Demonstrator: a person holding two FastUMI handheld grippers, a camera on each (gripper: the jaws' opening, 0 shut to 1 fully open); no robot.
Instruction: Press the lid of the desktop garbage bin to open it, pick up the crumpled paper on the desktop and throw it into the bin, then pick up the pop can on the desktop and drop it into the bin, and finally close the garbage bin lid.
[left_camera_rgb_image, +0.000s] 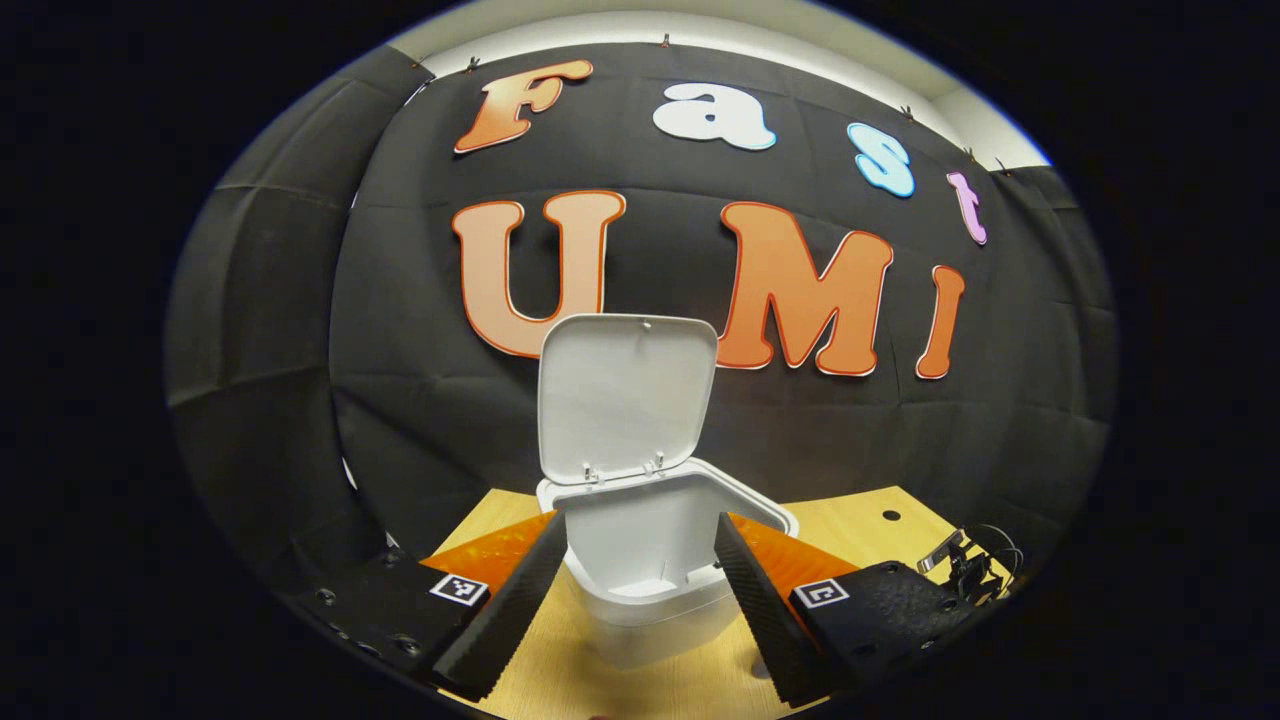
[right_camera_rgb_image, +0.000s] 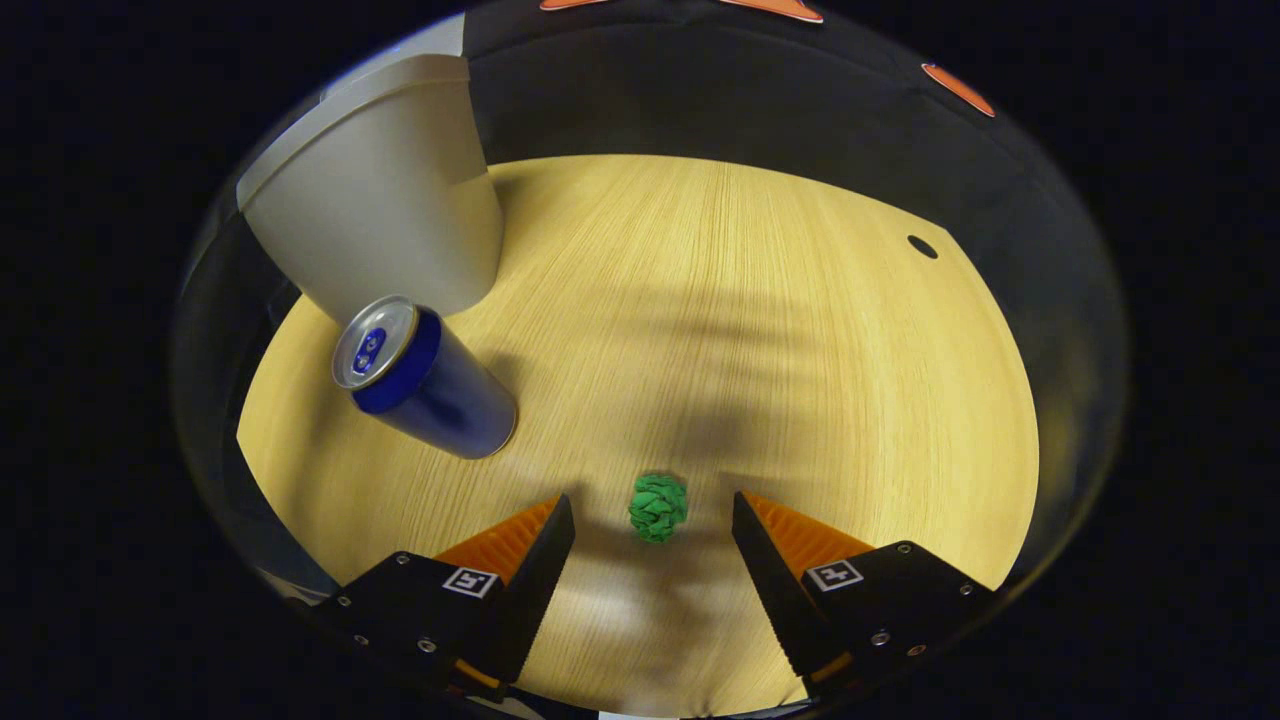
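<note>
In the left gripper view a white desktop bin (left_camera_rgb_image: 655, 585) stands on the wooden table (left_camera_rgb_image: 880, 525) with its lid (left_camera_rgb_image: 625, 400) swung up and upright; the inside looks bare. My left gripper (left_camera_rgb_image: 640, 530) is open, its fingers either side of the bin's front rim, apart from it. In the right gripper view a small green crumpled paper ball (right_camera_rgb_image: 657, 507) lies on the table (right_camera_rgb_image: 760, 300) between the tips of my open right gripper (right_camera_rgb_image: 653, 515), untouched. A blue pop can (right_camera_rgb_image: 425, 380) stands upright to the left, in front of the bin's white wall (right_camera_rgb_image: 385, 205).
A black clip with wires (left_camera_rgb_image: 965, 565) sits at the table's right edge in the left gripper view. A small dark hole (right_camera_rgb_image: 921, 246) marks the tabletop's far right. The black cloth wall closes off the table's far side.
</note>
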